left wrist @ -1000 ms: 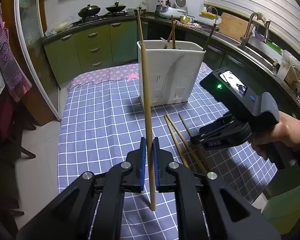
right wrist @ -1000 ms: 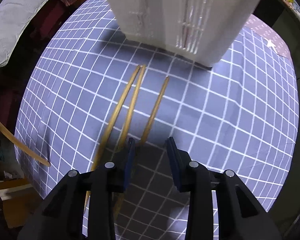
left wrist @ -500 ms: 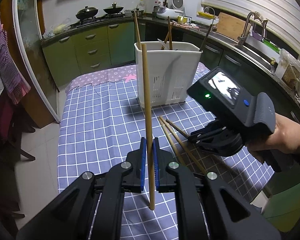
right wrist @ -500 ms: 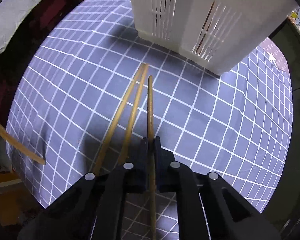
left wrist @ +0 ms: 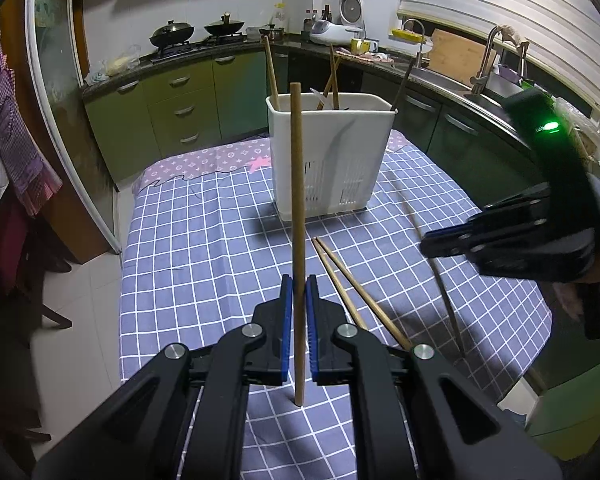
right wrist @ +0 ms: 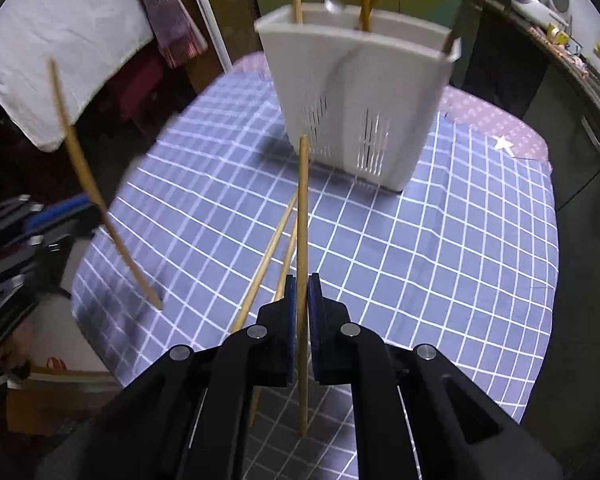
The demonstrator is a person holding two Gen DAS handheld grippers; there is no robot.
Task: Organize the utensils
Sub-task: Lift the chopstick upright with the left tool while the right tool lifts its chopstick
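My left gripper (left wrist: 299, 292) is clamped on a wooden chopstick (left wrist: 297, 208), blue pads tight on both sides of it. The stick stands near upright; its top end reaches up in front of the white utensil holder (left wrist: 332, 160), its bottom end hangs below the jaws, above the checked tablecloth (left wrist: 204, 240).

My right gripper (right wrist: 302, 292) is also closed on a second chopstick (right wrist: 302, 220), pinched between its pads, the stick running straight ahead with its tip pointing at the holder's slotted base. In the left view this gripper (left wrist: 432, 242) sits to the right, off the cloth; the chopstick it carries shows there only as a blurred thin streak.

Two more chopsticks (left wrist: 356, 292) lie flat on the cloth between the grippers and the holder, close together, tips nearly touching at the far end. From the right view the same pair (right wrist: 272, 248) runs diagonally just left of my held stick.

The holder stands upright on the cloth towards the far end of the table, well apart from both grippers. Several chopsticks (left wrist: 271, 72) already stick up out of it, leaning at different angles; I cannot tell which compartment each is in.

In the right view, the left gripper (right wrist: 76, 210) shows at the left edge with its stick slanting.

Behind: green kitchen cabinets (left wrist: 172, 104), woks on a stove (left wrist: 172, 34).
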